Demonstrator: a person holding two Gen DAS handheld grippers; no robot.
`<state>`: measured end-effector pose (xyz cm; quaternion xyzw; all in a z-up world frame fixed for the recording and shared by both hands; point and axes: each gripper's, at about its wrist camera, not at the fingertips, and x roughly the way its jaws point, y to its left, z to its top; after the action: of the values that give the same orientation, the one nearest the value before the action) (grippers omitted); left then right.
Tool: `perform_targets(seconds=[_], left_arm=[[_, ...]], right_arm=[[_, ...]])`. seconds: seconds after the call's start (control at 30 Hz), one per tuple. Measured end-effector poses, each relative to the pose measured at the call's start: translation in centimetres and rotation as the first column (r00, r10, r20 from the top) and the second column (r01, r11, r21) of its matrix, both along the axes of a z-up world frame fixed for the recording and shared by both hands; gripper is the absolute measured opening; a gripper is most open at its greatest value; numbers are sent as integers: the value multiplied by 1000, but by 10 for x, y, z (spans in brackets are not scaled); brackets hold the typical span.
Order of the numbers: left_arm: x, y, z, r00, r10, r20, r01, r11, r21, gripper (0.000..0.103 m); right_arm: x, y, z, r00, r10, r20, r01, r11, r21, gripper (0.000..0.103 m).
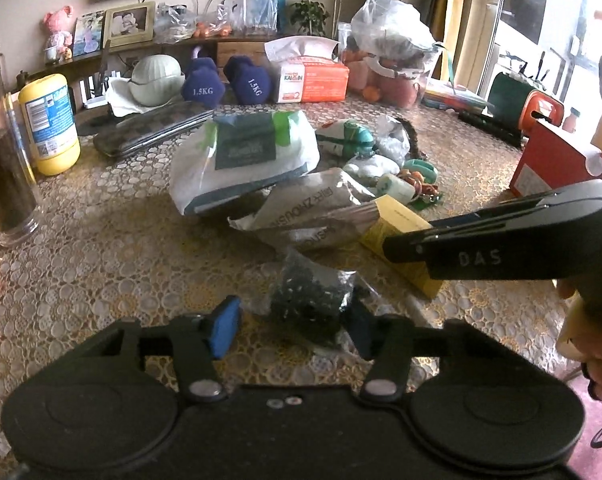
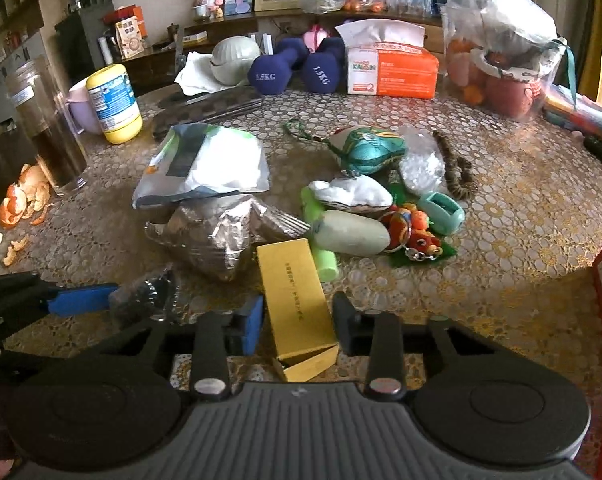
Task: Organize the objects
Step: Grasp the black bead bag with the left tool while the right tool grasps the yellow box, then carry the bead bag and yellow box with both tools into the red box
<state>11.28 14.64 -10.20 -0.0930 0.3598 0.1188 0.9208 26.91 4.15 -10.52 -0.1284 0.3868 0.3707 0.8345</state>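
Observation:
A small clear bag of dark bits [image 1: 309,300] lies on the lace-patterned table [image 1: 101,248] between the blue pads of my left gripper [image 1: 293,330]. Both pads touch the bag's sides. From the right wrist view, one blue finger [image 2: 81,300] of that gripper meets the same bag [image 2: 145,300]. A long yellow box [image 2: 297,308] sits lengthwise between the jaws of my right gripper [image 2: 297,320], which is shut on its sides. The box [image 1: 401,232] also shows in the left wrist view, partly behind the right gripper's black finger [image 1: 405,246].
Just behind lie a crumpled silver pouch [image 2: 221,240], a white and green bag [image 2: 205,164], a pale green case [image 2: 349,236] and small trinkets [image 2: 413,236]. A tall glass jar [image 2: 49,128], orange peel [image 2: 21,200] and a yellow tub [image 2: 115,100] stand left. Blue dumbbells [image 2: 285,68] and a tissue pack [image 2: 389,68] are at the back.

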Motion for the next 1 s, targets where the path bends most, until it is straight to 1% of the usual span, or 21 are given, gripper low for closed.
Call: perform_targets(seconds=[0.03,0.13,0.23,0.33,0.47,0.53,0.63,0.7,0.77,0.9,1.0], left_arm=[[0,0,0,1000,-1,2,1,1000,-5,43],[0,2,3,1000,6,-1,-6,999,-33,39],[-3,1,5,1000,9,2,-9,999,-48,38],[-6,-3,11,1000,4,16,-3,998,-55,37],[-9,-10,26,1000,-1,30,4,994,-110,37],[-8,-17,38,999,-10,44,15,993,-121,37],[-3,-36,60,995,-58,83,66,992,-106,37],[5,-52,76,989,-103,105,112,990,-80,37],[14,-66,91,983,-143,119,152,986,-70,37],[39,-103,119,961,-234,149,243,969,-44,37],[61,-132,133,942,-298,152,306,952,-29,37]], right_arm=[[-1,1,0,1000,-1,3,1,1000,-4,32],[-3,2,3,1000,-3,-4,3,1000,-5,29],[-7,-1,7,1000,-11,-4,11,1000,-2,29],[-12,-11,14,1000,-20,-21,21,999,31,29],[-22,-29,25,999,-38,-32,40,997,72,29],[-28,-40,33,998,-50,-39,54,994,99,29],[-33,-59,47,997,-75,-31,78,988,132,29],[-35,-74,59,995,-93,-20,95,984,153,29],[-34,-92,72,994,-112,-5,111,980,164,29],[-28,-134,102,985,-168,31,160,970,182,29],[-19,-169,121,972,-230,50,216,957,192,29]])
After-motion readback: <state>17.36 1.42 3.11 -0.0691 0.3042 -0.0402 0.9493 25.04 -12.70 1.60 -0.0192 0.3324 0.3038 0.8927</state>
